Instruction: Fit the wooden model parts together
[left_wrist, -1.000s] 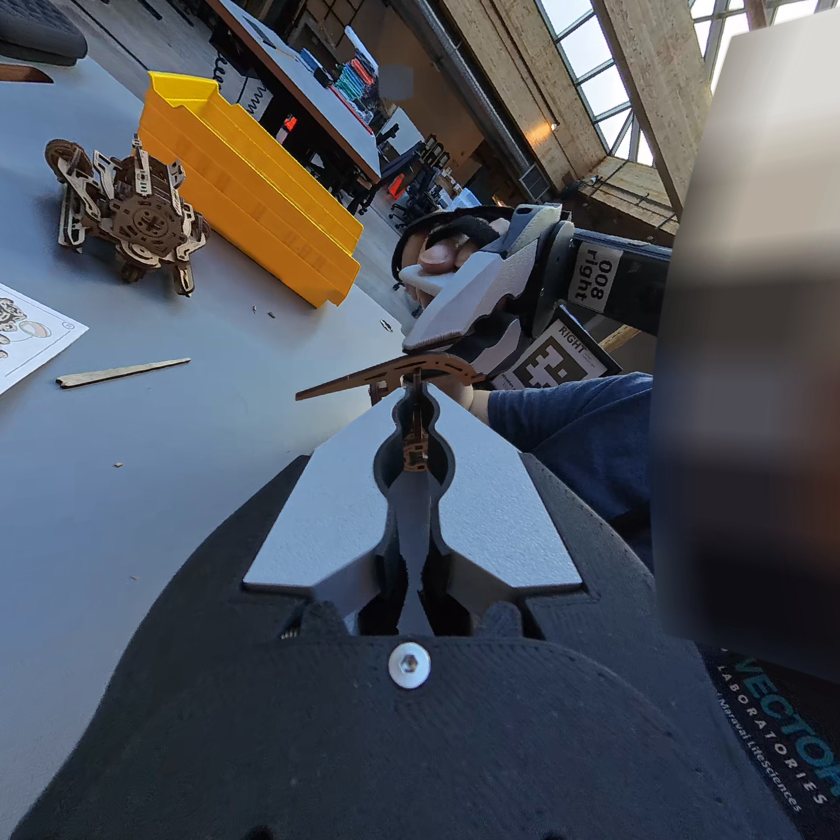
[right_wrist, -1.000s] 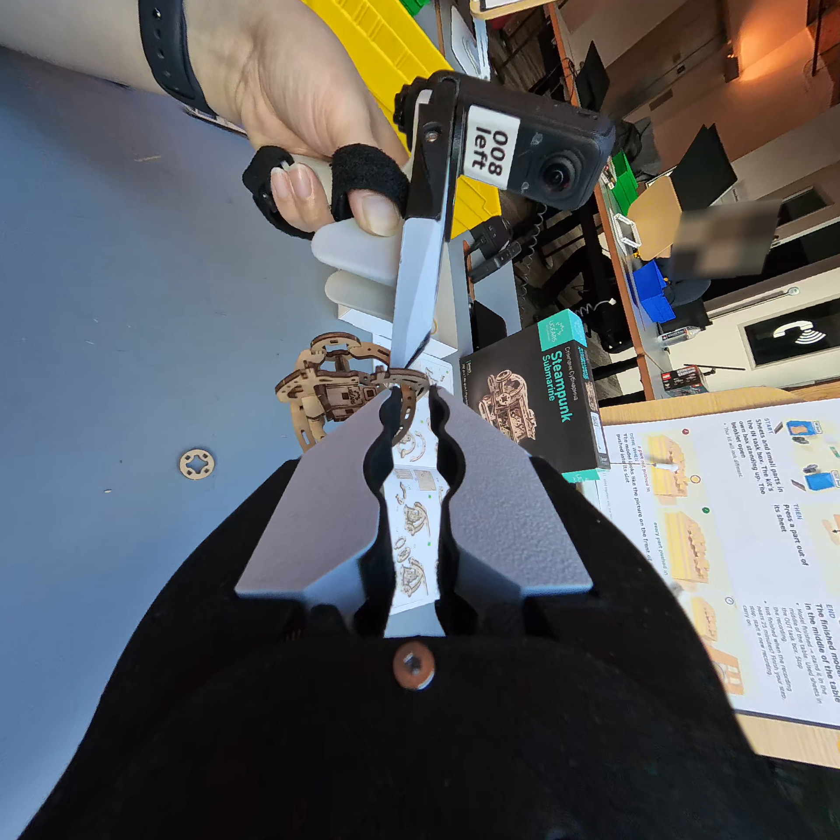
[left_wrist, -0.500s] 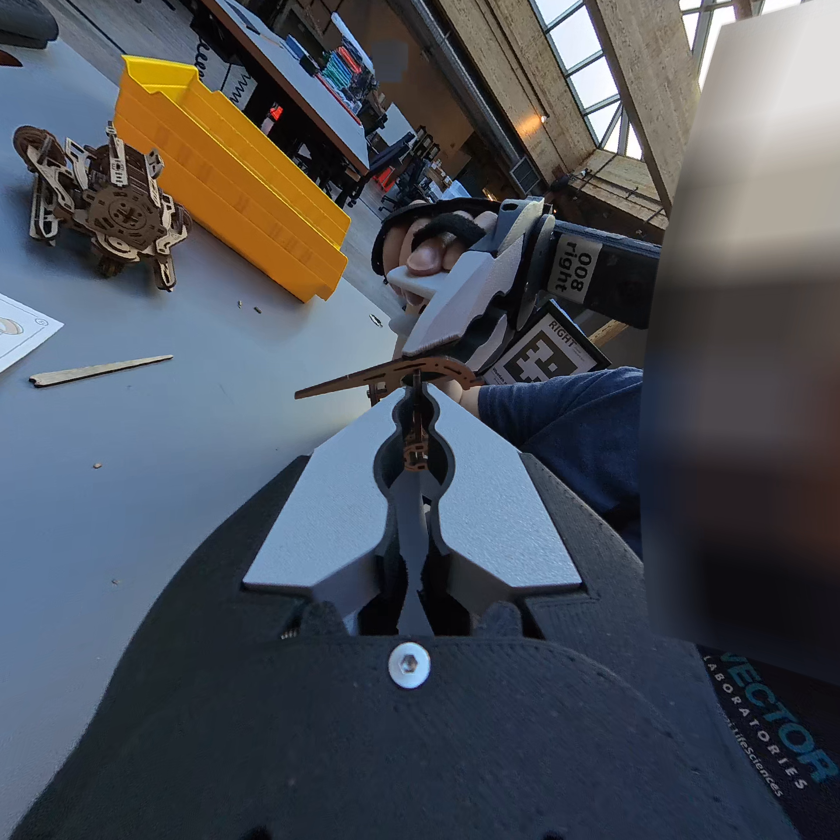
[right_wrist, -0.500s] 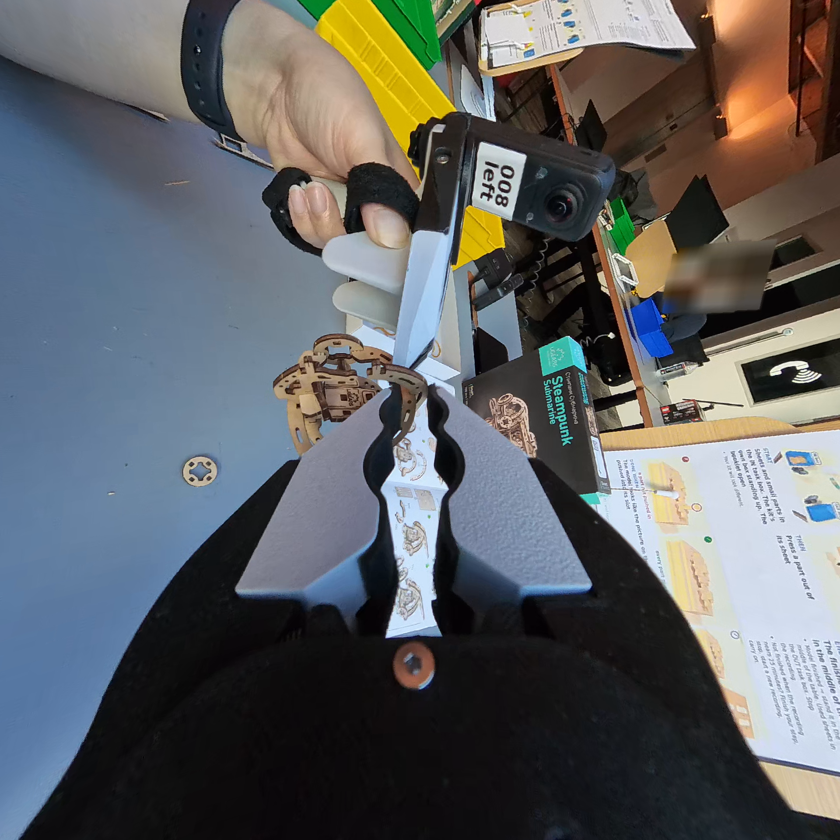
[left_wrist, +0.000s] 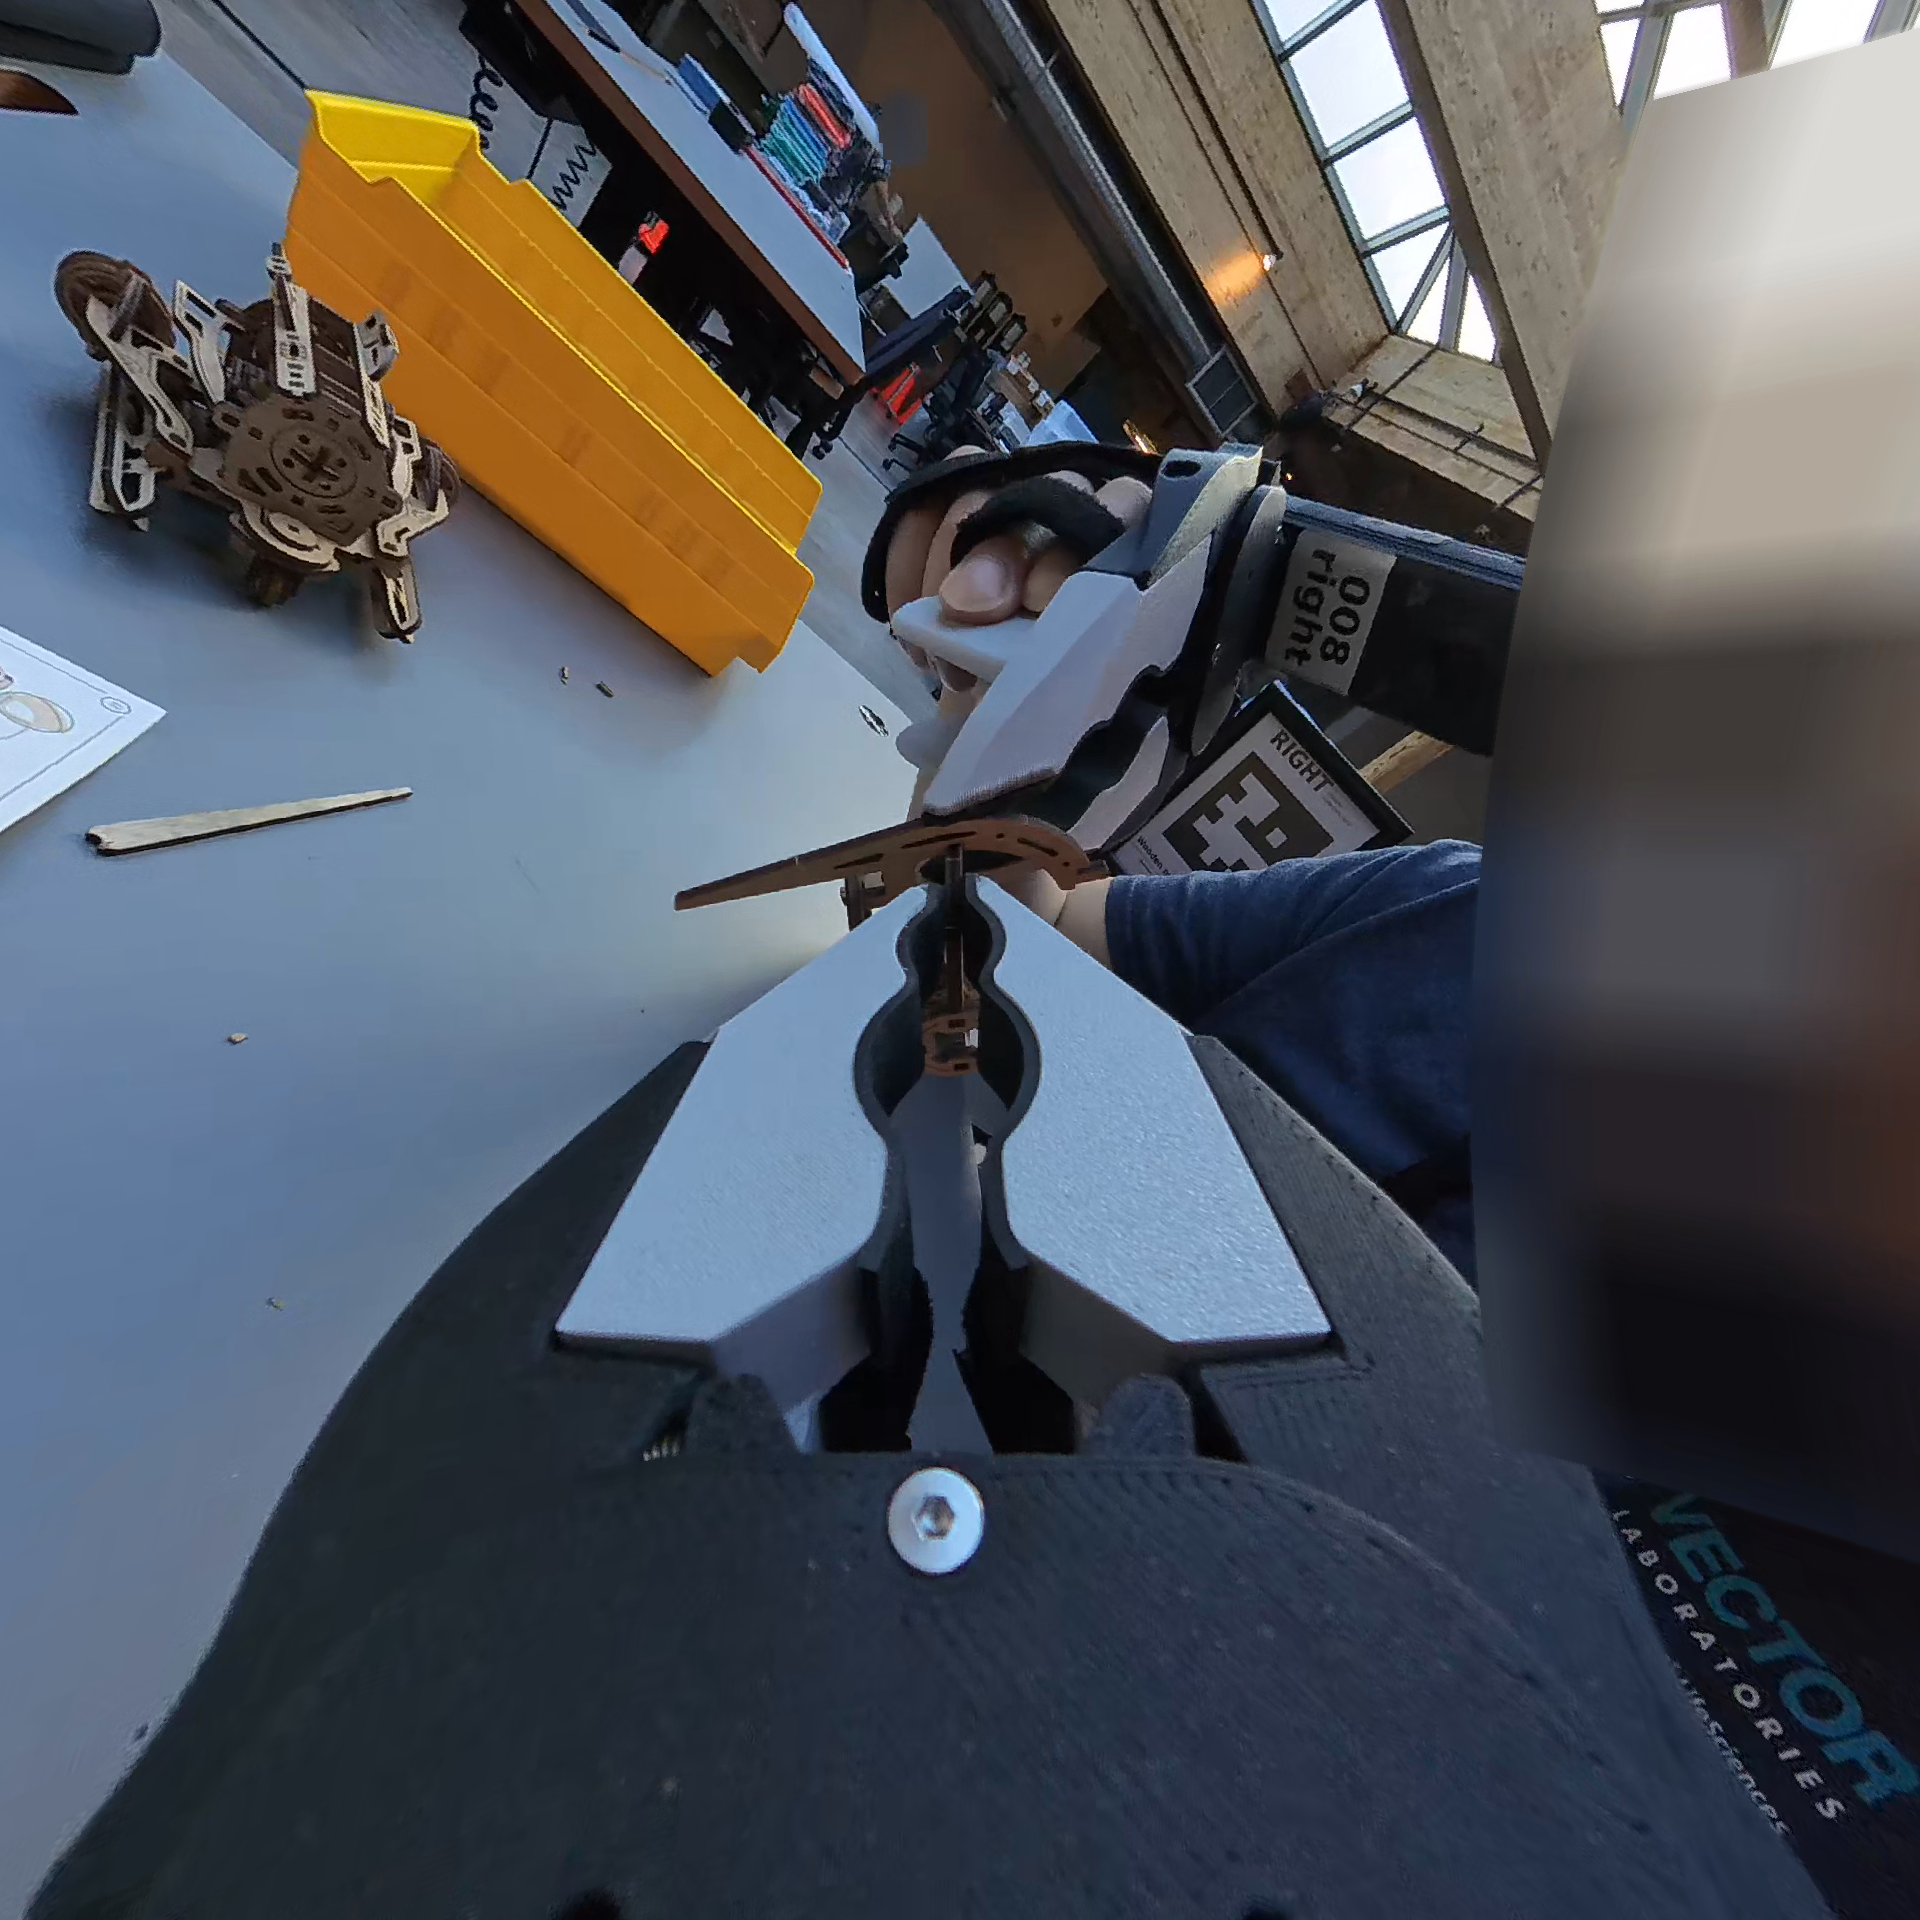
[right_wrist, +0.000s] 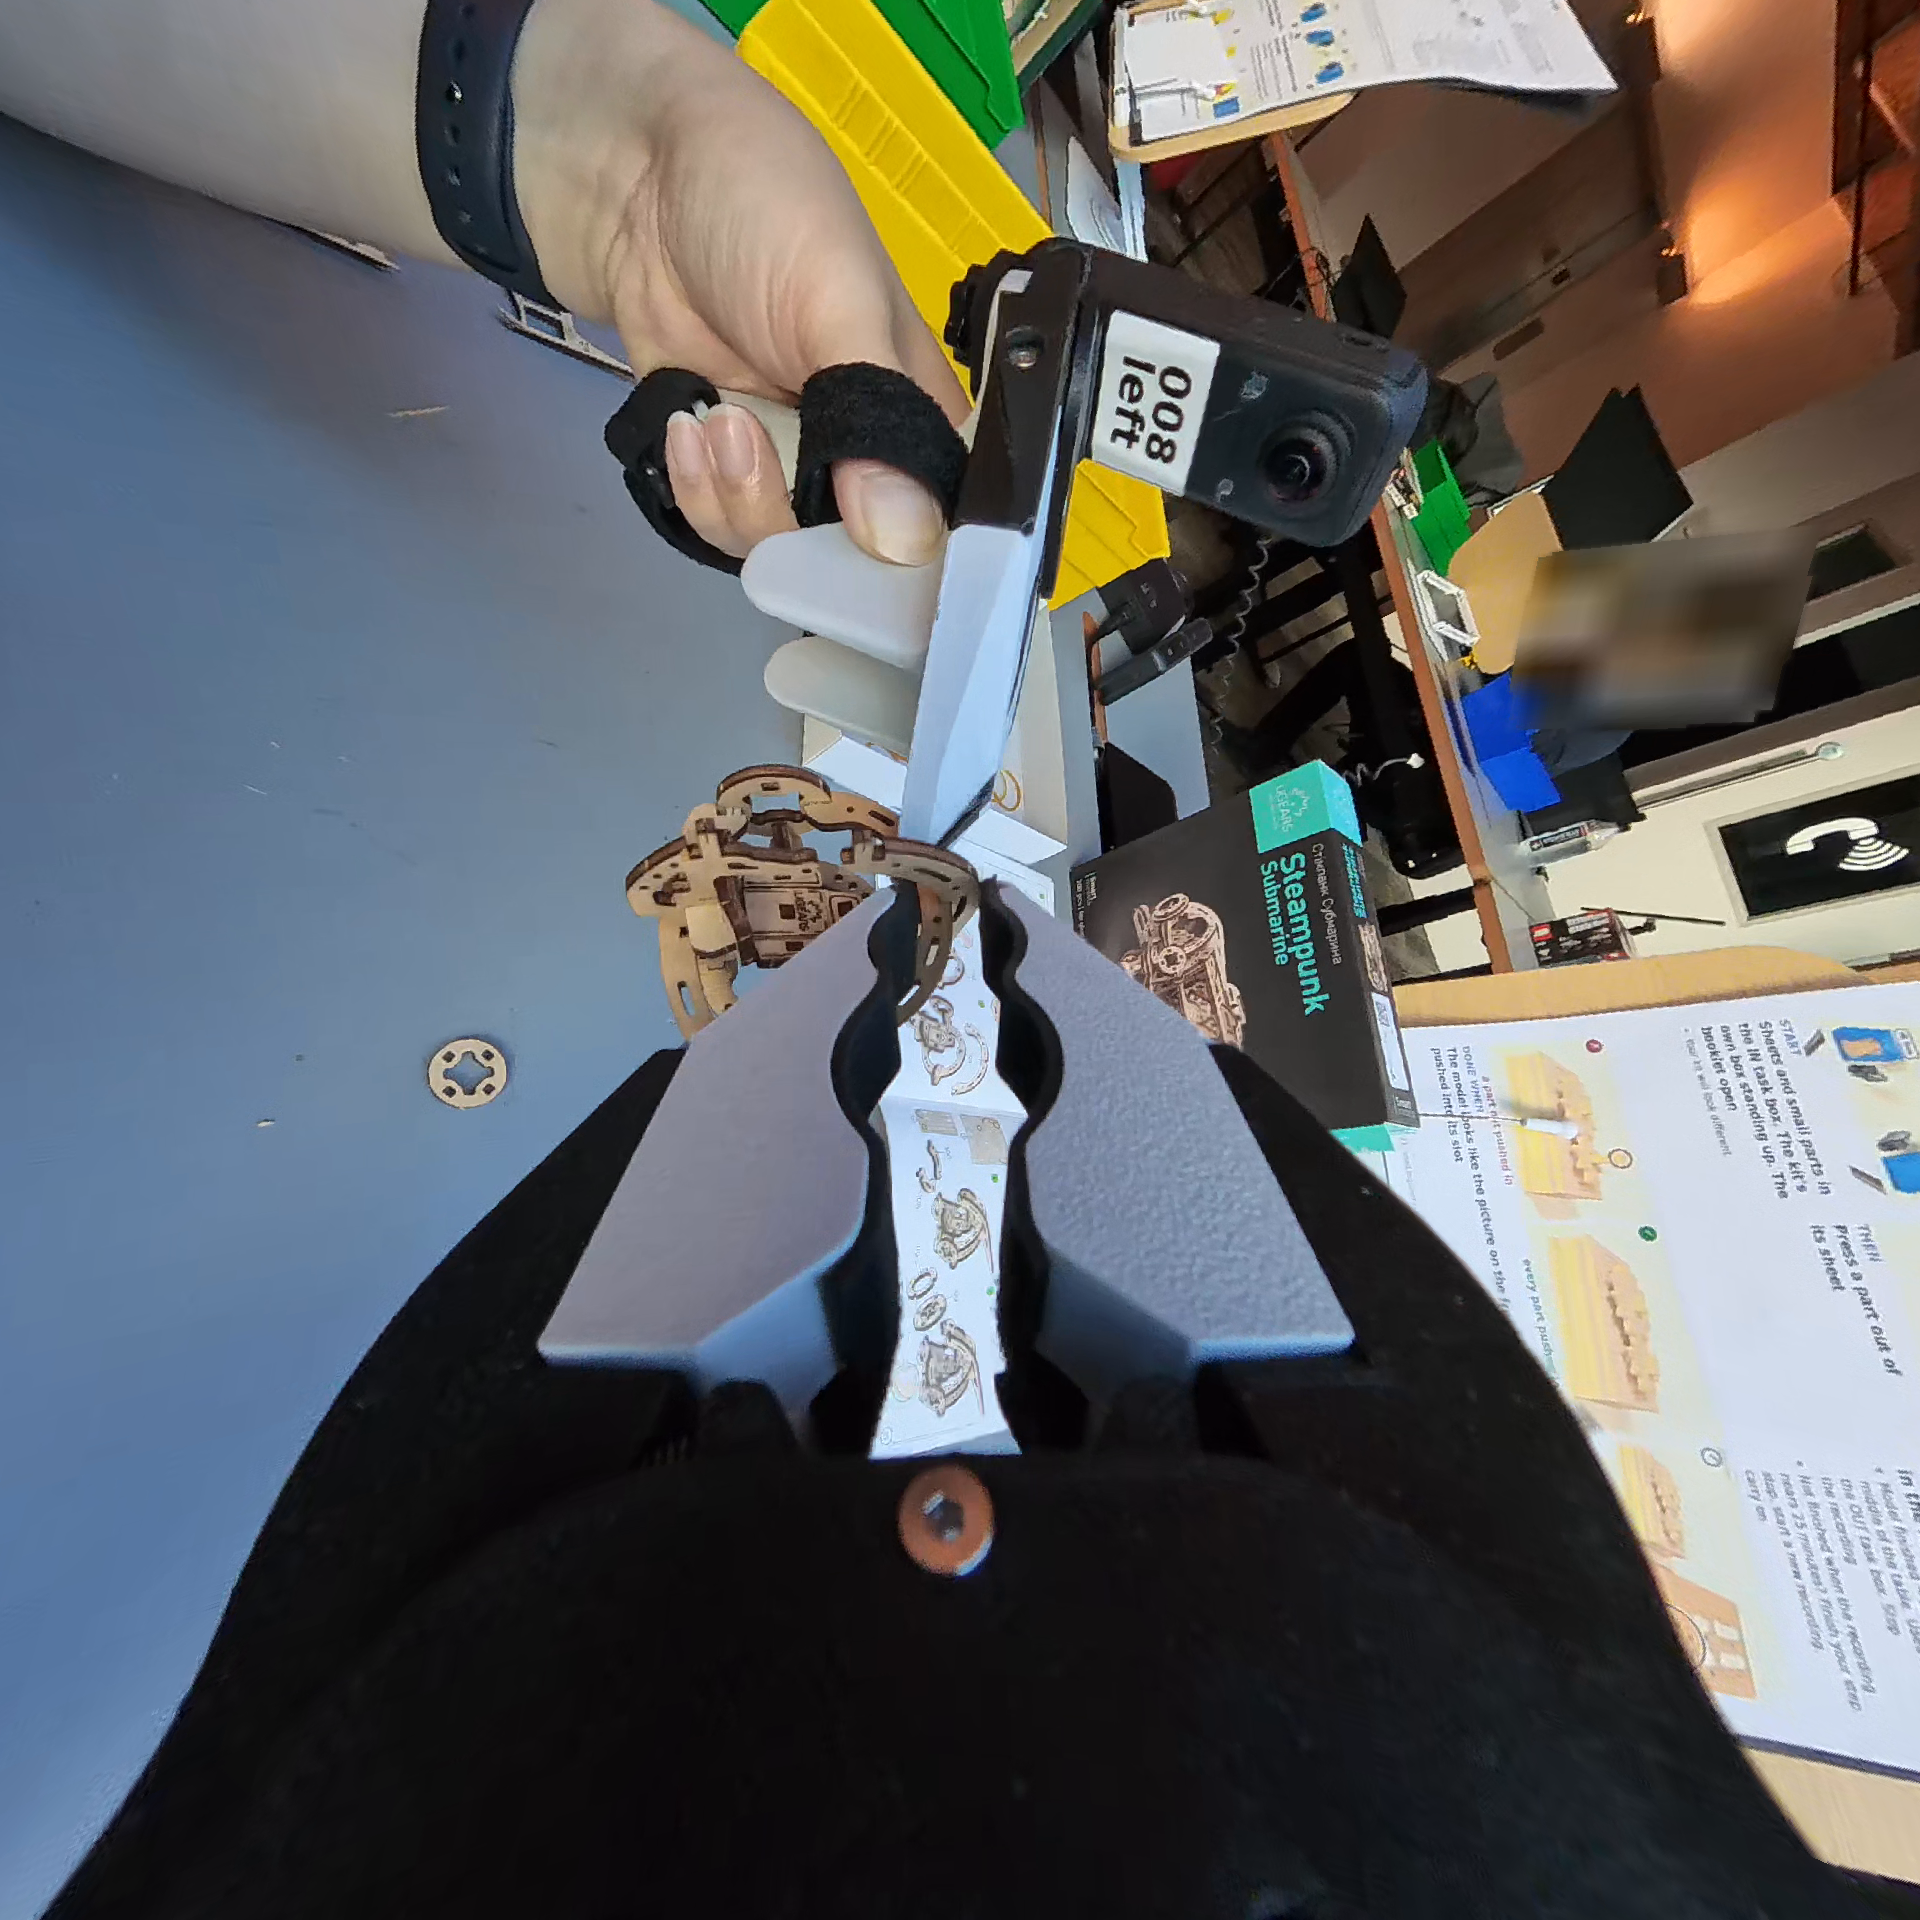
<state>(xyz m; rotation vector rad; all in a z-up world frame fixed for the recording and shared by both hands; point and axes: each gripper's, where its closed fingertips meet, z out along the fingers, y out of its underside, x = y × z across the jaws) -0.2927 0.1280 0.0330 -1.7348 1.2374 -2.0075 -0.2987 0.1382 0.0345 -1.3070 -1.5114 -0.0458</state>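
My left gripper (left_wrist: 954, 885) is shut on a small wooden part (left_wrist: 949, 1013) that stands upright between its pads. That part meets a flat curved wooden piece (left_wrist: 883, 860), which lies crosswise just past the tips. In the right wrist view the left gripper (right_wrist: 935, 826) pinches a light wooden sub-assembly (right_wrist: 748, 904) held above the table. My right gripper (right_wrist: 943, 902) is closed on the curved arc piece (right_wrist: 930, 930) at the sub-assembly's edge, with a narrow gap left between its fingers. The right gripper (left_wrist: 966, 805) also shows in the left wrist view, touching the flat piece from above.
On the grey table are a stack of yellow bins (left_wrist: 540, 416), a finished dark wooden model (left_wrist: 260, 447), a wooden stick (left_wrist: 249, 821) and a paper sheet (left_wrist: 52, 727). A black kit box (right_wrist: 1247, 956), an instruction sheet (right_wrist: 1662, 1299), a booklet (right_wrist: 951, 1247) and a small wooden ring (right_wrist: 468, 1070) lie below my right gripper. My left and right fingertips are right by each other.
Both grippers keep their hold on the joined parts. The pair has wobbled slightly, so the background has shifted a little in both views.
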